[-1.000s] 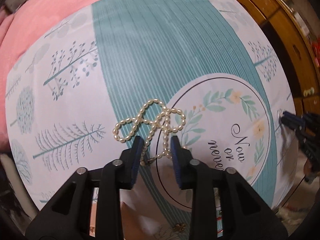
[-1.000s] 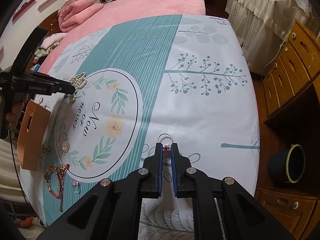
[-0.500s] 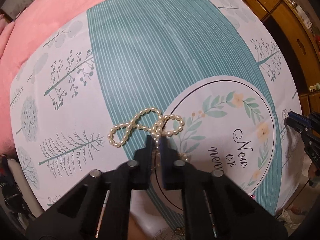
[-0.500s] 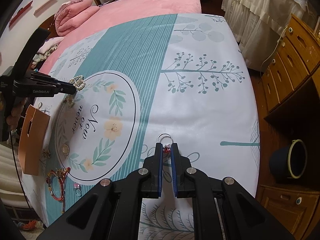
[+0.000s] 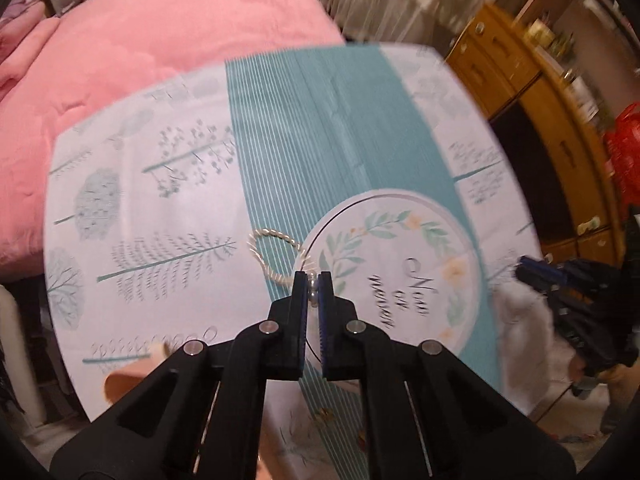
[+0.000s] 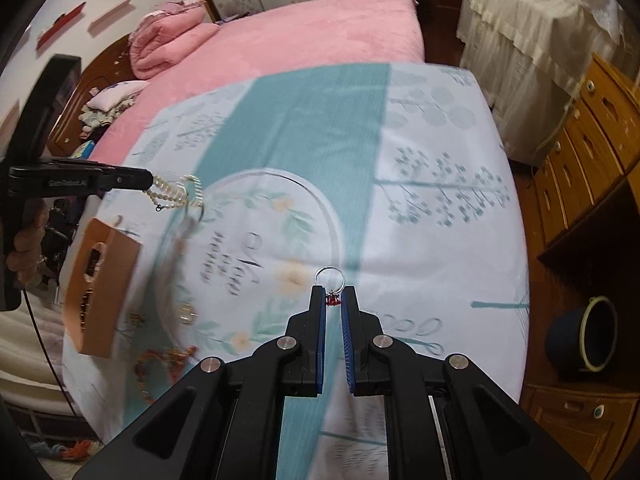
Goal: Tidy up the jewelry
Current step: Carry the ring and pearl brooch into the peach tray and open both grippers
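My left gripper (image 5: 313, 285) is shut on a white pearl necklace (image 5: 276, 254), which hangs in a loop above the teal and white printed tablecloth (image 5: 320, 136). From the right wrist view the same left gripper (image 6: 150, 181) shows at the far left with the pearl necklace (image 6: 172, 194) dangling from its tips. My right gripper (image 6: 333, 298) is shut on a silver ring (image 6: 329, 277) with a red stone, held up over the cloth. The right gripper (image 5: 524, 266) also appears at the right edge of the left wrist view.
An orange jewelry box (image 6: 100, 292) stands open at the table's left edge. Beside it lie a red bracelet (image 6: 160, 364) and a small gold ring (image 6: 187, 314). A pink bed (image 6: 300, 32) lies behind, wooden drawers (image 6: 592, 128) to the right, a dark pot (image 6: 584, 344) on the floor.
My left gripper shut on the pearl necklace and lifted it off the cloth. My right gripper rose a little with the ring still in it.
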Demonstrator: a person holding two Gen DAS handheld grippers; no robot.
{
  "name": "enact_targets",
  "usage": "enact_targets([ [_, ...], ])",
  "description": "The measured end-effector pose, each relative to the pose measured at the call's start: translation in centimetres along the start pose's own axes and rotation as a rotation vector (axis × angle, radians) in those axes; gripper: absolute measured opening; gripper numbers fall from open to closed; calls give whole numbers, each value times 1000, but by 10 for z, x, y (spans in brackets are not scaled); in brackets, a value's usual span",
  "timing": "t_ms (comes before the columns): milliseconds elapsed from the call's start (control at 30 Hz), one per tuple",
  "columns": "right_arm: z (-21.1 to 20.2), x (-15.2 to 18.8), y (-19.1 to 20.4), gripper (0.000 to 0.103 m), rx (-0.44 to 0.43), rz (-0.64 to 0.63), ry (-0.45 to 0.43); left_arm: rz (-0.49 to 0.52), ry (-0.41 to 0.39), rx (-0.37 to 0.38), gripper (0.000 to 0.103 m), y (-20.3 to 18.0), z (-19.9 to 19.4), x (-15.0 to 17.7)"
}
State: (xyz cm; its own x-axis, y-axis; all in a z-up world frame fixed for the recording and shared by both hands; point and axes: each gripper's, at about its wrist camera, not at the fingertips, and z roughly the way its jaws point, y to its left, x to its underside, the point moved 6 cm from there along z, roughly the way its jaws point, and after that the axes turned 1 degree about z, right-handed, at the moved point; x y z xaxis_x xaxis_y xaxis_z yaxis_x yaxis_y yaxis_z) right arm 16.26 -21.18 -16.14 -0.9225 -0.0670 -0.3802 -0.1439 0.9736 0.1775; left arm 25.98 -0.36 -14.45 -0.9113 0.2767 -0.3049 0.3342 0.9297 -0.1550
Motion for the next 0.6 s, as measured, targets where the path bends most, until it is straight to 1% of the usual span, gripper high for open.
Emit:
enact_targets([
  [33,-4,-3,8,8,-6,-9,-6,-12,-34,6,2,2,-20,3],
  [233,-33,-22,70,8,-67,-77,-48,-73,-159,35,2,23,-106,22],
  [300,-42,-27,96,8,-94,-107,-57,-95,-204,46,2,32,-138,34],
  [433,-56,-34,149,8,-137,-175,-77,-128,-276,39,2,56,-194,59],
  [533,-62,-35,191,8,-175,-229,-80,-158,-293,29,3,76,-219,82],
  [600,-64,-34,220,8,-195,-259,-75,-186,-290,27,3,90,-227,98],
])
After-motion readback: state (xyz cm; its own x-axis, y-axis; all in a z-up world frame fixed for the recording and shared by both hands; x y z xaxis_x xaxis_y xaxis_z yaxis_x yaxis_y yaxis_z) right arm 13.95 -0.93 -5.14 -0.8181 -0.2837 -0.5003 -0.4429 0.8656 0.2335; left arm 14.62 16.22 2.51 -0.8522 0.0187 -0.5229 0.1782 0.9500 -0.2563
